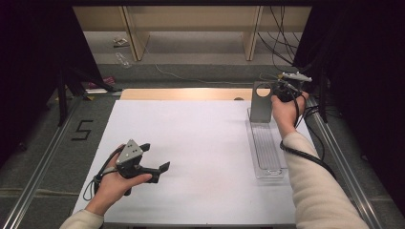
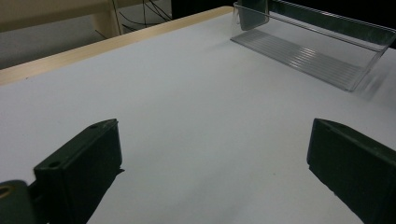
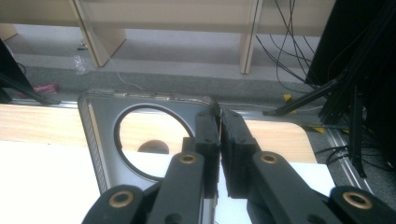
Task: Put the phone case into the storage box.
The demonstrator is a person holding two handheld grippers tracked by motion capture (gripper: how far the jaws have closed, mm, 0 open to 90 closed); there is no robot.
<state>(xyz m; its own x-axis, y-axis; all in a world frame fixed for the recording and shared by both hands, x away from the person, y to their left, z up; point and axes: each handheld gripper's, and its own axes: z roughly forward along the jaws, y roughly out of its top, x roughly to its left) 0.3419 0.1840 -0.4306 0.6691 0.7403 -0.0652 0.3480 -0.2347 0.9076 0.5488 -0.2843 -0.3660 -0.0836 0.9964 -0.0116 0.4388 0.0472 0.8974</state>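
From the high view I see my right gripper [image 1: 285, 88] up at the far right side of the table, pinching the top edge of a grey metal plate [image 1: 261, 106] that has a round hole in it. The plate stands upright at the far end of a long clear tray [image 1: 268, 148], which lies on the white table [image 1: 191, 143]. My left gripper [image 1: 155, 169] is near the front left of the table, held in my left hand [image 1: 112, 183], and its jaws are apart with nothing between them. It is well apart from the tray and the plate. In the left gripper view my two black jaws are wide apart over the bare white table, and the clear tray [image 2: 317, 46] sits far off at the top right with the bottom of the grey plate [image 2: 252, 16] standing in its far end. In the right gripper view my two black jaws are pressed together on the top right edge of the grey plate [image 3: 100, 121], just beside the round hole. Behind the plate I see the wood edge of the table and some black cables [image 3: 289, 32] on the floor.
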